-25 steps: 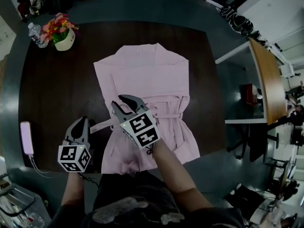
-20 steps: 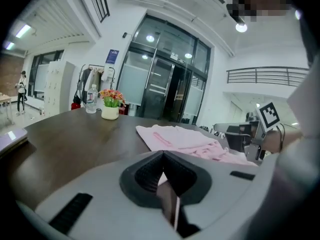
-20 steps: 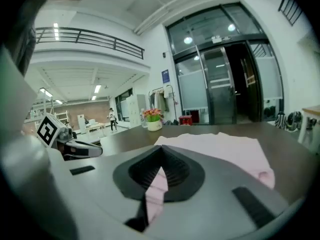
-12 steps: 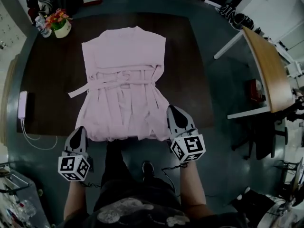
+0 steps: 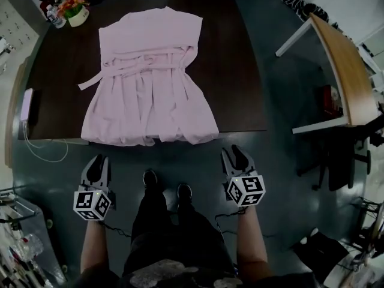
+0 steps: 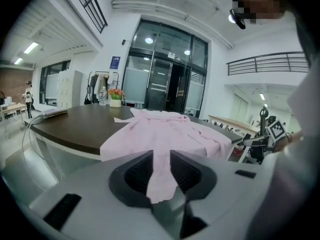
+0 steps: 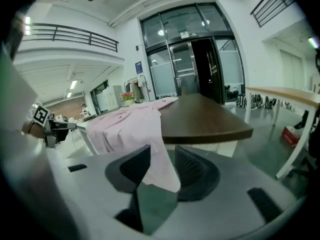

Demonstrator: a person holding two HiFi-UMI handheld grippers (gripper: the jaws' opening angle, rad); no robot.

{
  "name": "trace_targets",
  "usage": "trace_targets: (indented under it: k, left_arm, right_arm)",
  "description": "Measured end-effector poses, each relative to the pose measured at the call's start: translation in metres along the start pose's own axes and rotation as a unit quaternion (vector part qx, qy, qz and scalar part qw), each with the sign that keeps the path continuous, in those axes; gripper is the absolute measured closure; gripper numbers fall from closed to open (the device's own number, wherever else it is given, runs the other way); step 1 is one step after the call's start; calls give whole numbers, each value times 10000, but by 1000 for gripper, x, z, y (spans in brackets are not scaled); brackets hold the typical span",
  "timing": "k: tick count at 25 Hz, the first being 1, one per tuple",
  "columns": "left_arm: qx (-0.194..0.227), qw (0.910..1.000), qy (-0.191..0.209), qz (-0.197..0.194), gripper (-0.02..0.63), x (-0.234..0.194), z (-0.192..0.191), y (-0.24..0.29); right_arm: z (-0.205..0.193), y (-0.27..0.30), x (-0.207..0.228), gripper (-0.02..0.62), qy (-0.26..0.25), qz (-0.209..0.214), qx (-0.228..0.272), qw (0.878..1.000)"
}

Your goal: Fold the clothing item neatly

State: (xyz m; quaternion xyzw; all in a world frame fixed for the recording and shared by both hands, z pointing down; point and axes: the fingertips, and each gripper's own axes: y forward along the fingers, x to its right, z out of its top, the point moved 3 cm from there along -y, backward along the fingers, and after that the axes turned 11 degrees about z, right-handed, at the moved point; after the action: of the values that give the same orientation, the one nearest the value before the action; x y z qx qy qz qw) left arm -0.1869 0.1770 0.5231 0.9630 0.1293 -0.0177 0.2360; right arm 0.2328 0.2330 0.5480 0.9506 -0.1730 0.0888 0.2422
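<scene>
Standing back from the table (image 5: 240, 71), I hold my left hand-held gripper (image 5: 96, 161) and right hand-held gripper (image 5: 236, 153) above the floor (image 5: 282, 161), jaws just eased apart, released, clasping nothing; their bulk blocks all but a strip of cloth in each gripper view. The pink garment (image 5: 147, 83) lies flat on dark wood, soft, pleated, its belt (image 5: 144, 63) tied across, hem overhanging the near edge. Dim flowers (image 5: 73, 8) and a cabled pink device (image 5: 27, 104) sit left.
</scene>
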Motion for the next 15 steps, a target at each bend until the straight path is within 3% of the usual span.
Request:
trace_targets:
  k: [2, 5, 8, 10, 15]
  left_arm:
    - [-102, 9999, 66, 54, 427, -13, -29, 15]
    - [-224, 9987, 272, 367, 299, -48, -78, 38]
    - [-207, 9957, 591, 685, 267, -94, -121, 66]
    - [-113, 9933, 920, 695, 245, -113, -144, 94]
    - [-52, 9925, 1222, 74, 230, -125, -180, 169]
  right_arm:
    - [-35, 13, 2, 446, -60, 96, -275, 9996]
    - [-78, 48, 8, 365, -427, 341, -696, 9961]
    - [-106, 84, 24, 292, -564, 437, -664, 9952]
    - [-121, 105, 33, 273, -757, 492, -663, 9937]
    - [-141, 152, 44, 273, -700, 538, -539, 9946]
